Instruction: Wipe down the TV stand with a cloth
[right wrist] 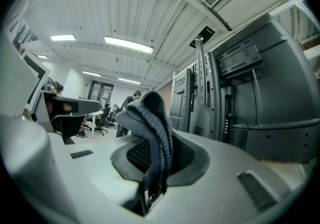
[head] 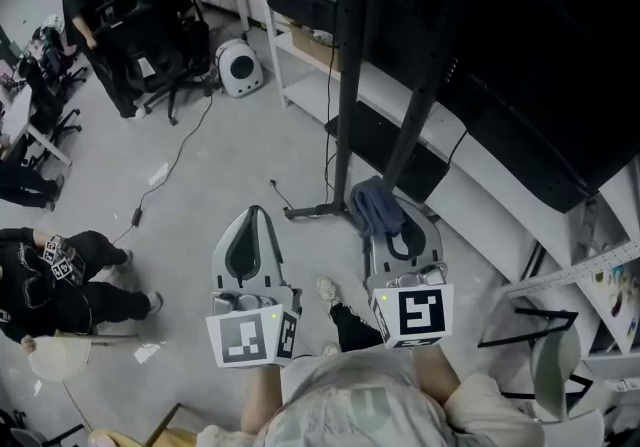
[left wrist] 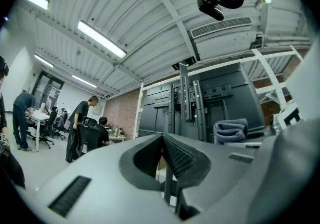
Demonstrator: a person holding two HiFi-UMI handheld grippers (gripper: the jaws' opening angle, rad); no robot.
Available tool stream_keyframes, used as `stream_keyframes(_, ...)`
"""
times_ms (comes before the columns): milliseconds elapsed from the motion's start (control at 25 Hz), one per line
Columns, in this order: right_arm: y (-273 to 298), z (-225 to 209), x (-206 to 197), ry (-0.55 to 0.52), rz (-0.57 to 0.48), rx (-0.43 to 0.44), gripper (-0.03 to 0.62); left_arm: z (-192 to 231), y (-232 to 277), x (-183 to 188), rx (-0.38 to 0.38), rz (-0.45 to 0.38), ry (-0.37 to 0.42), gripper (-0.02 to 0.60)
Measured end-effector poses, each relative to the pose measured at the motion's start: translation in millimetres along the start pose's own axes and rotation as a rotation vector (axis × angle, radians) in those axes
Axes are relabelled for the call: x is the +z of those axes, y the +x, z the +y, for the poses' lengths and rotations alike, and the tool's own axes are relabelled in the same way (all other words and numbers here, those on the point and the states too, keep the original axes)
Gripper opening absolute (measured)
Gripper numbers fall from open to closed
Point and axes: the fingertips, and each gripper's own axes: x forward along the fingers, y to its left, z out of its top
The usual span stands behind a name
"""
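My right gripper (head: 385, 220) is shut on a blue-grey cloth (head: 375, 207), which bunches above its tips; in the right gripper view the cloth (right wrist: 151, 133) stands up from the closed jaws. My left gripper (head: 253, 218) is shut with nothing in it, and its ribbed pads (left wrist: 175, 155) meet. Both are held over the floor, short of the TV stand. The stand's black upright posts (head: 350, 55) rise ahead of the grippers, carrying large dark screens (head: 520, 45). Its base foot (head: 320, 211) lies on the floor just left of the cloth.
A white low shelf unit (head: 470, 170) runs along the wall behind the posts. A cable (head: 175, 160) trails over the grey floor to the left. People sit and stand at desks (head: 130, 15) at the far left. A white round appliance (head: 240, 67) stands near them.
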Motion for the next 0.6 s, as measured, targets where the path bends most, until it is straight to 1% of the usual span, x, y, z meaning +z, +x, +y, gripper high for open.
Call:
stream_keyframes(120, 49, -15, 7, -0.019, -0.031, 0.005, 0.057, 6, 54, 4, -0.015, -0.017, 0.014, 0.015)
stream_keyframes(320, 118, -39, 6, -0.02, -0.02, 0.024, 0.057, 13, 127, 10, -0.024, -0.038, 0.02, 0.015)
stream_keyframes(440, 150, -46, 10, -0.041, -0.037, 0.05, 0.057, 15, 160, 12, -0.027, -0.048, 0.021, 0.015)
stream_keyframes(600, 181, -44, 5, -0.006, -0.013, 0.084, 0.057, 18, 191, 8, -0.042, -0.037, 0.028, 0.015)
